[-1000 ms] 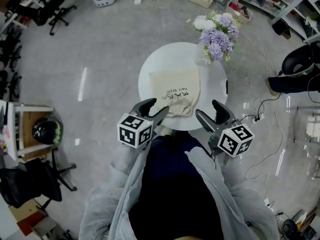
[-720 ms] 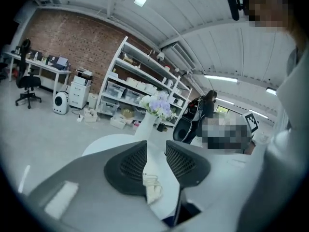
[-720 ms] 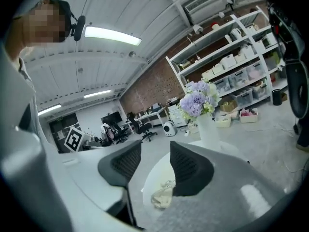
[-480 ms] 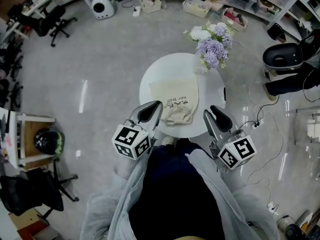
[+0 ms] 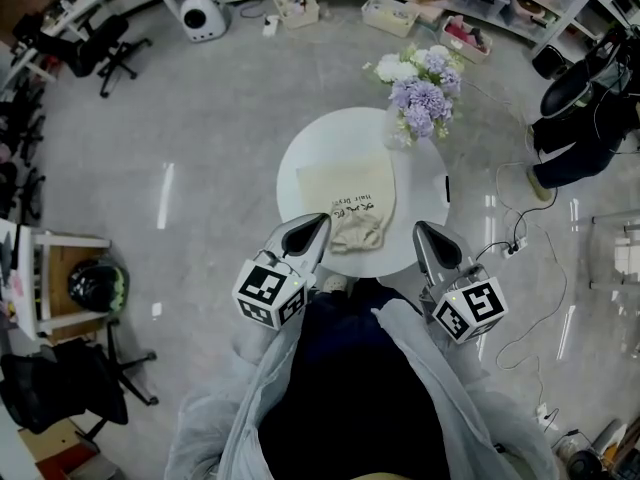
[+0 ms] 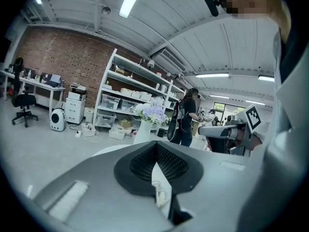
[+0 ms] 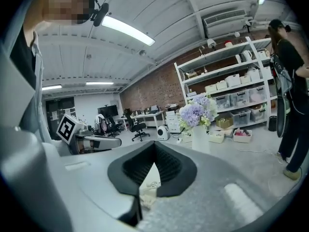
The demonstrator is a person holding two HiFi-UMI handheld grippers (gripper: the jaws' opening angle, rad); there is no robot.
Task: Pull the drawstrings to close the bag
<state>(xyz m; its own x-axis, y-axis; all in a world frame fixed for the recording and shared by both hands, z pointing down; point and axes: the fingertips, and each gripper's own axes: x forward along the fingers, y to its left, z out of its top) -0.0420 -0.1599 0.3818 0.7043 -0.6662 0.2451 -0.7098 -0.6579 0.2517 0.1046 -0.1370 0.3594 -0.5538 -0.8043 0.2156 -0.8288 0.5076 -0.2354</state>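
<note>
A cream drawstring bag (image 5: 350,193) with dark print lies flat on the round white table (image 5: 310,153), its gathered mouth (image 5: 358,233) toward me. My left gripper (image 5: 322,219) hovers over the table's near left edge, just left of the mouth, with its jaws shut and empty. Over the near right edge my right gripper (image 5: 419,227) is also shut and holds nothing. In the left gripper view a white cord (image 6: 160,193) shows through the slit below the closed left gripper (image 6: 157,146). The right gripper view shows bunched cream cloth (image 7: 147,187) below the closed right gripper (image 7: 154,151).
A vase of purple and white flowers (image 5: 420,93) stands at the table's far right. A small dark thing (image 5: 447,188) lies at its right edge. Cables (image 5: 510,238) trail on the floor to the right, near a standing person (image 5: 580,118). Office chairs (image 5: 100,28) stand far left.
Both grippers' jaws have gone from wide open to shut, with nothing taken between them. Both grippers stay near the table's front edge. The bag has not moved.
</note>
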